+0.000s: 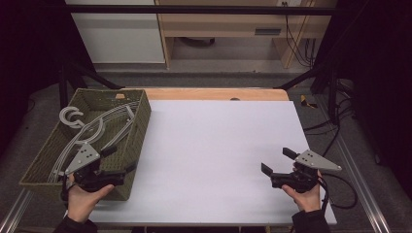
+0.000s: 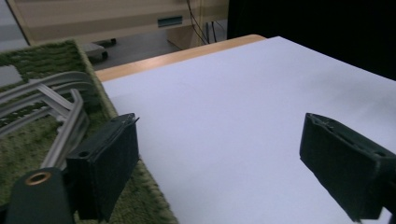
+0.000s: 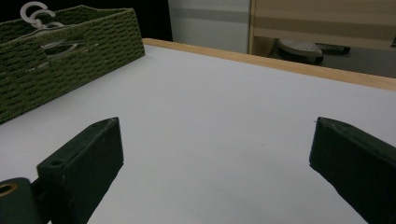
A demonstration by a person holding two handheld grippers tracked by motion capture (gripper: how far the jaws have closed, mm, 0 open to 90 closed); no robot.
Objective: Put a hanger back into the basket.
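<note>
Grey hangers [image 1: 92, 133] lying in green basket [image 1: 133, 145] at bench [image 1: 214, 160] left edge, left gripper [image 1: 120, 161] over basket's near corner, fingers spread, empty, right gripper [image 1: 277, 161] low over bench, fingers spread, empty

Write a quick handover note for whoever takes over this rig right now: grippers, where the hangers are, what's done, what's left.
Left gripper: open, empty, at the basket's near right corner.
Right gripper: open, empty, over the white table at its right.
Hangers: grey, stacked in the green basket, hooks over its left rim.
Done: nothing held; hangers look stowed.
Left: likely just checking the stack sits well.
</note>
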